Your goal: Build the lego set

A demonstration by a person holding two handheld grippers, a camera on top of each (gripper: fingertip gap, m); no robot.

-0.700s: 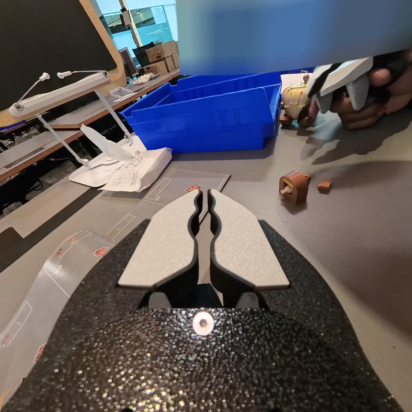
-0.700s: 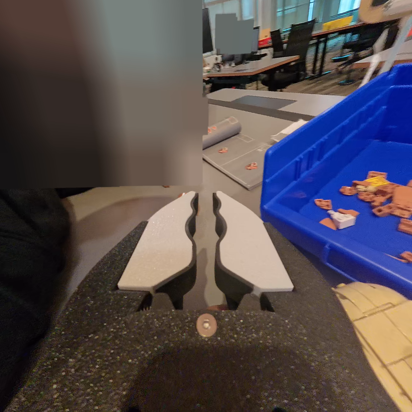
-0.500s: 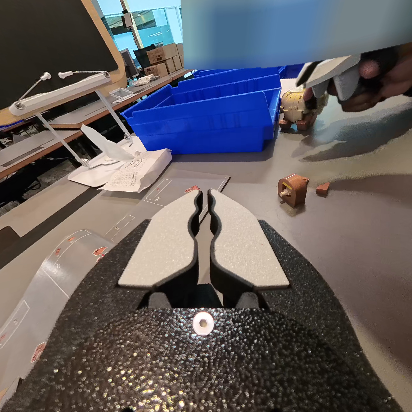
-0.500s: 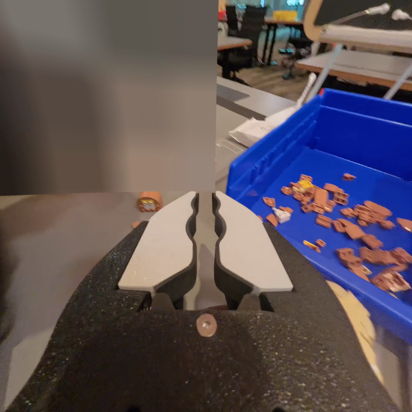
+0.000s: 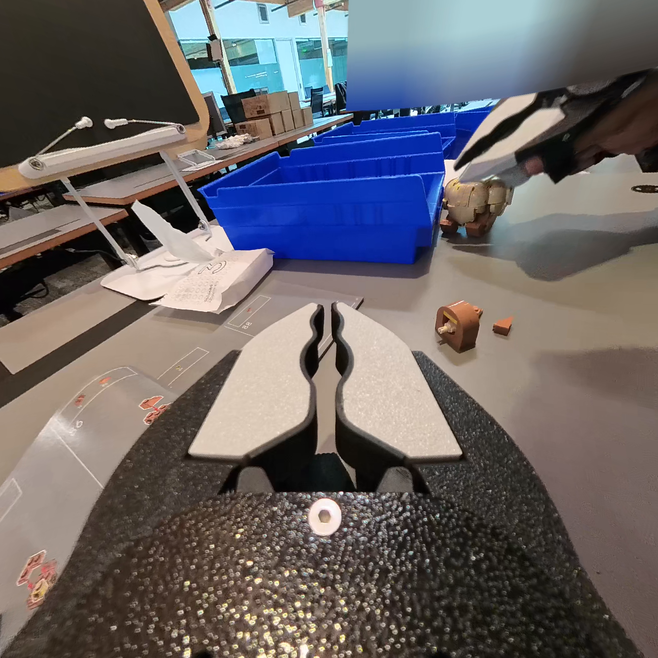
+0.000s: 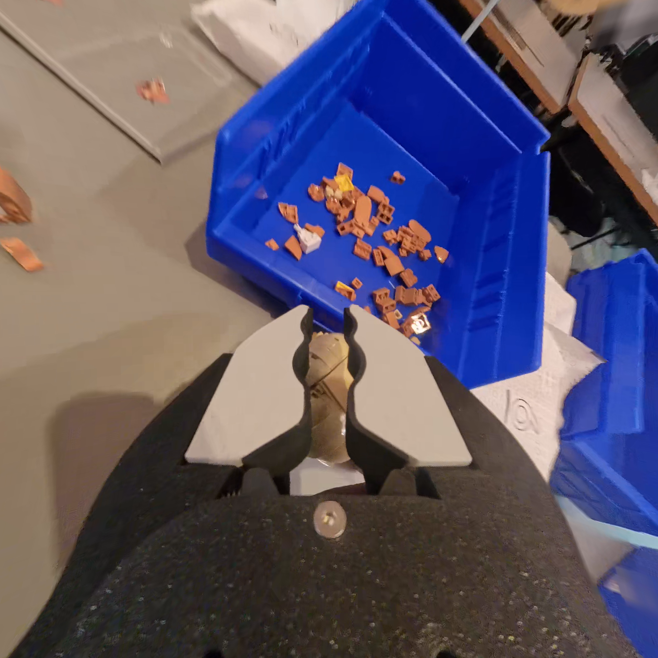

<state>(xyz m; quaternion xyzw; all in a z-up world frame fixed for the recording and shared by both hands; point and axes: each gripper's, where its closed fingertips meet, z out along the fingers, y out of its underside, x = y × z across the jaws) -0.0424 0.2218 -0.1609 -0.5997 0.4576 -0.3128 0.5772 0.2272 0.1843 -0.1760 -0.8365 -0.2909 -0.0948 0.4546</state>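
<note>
Right wrist view shows our right gripper [image 6: 328,317] open above the tan brick figure [image 6: 329,388] – apparently to straddle it – with the blue bin [image 6: 505,228] of brown pieces at one o'clock, while our left gripper [image 5: 327,309] hovers nearly closed, empty.

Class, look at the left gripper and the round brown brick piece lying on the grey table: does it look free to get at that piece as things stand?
Probably yes. The brown piece lies ahead-right of the left gripper on bare table, nothing between; its jaws are shut.
</note>
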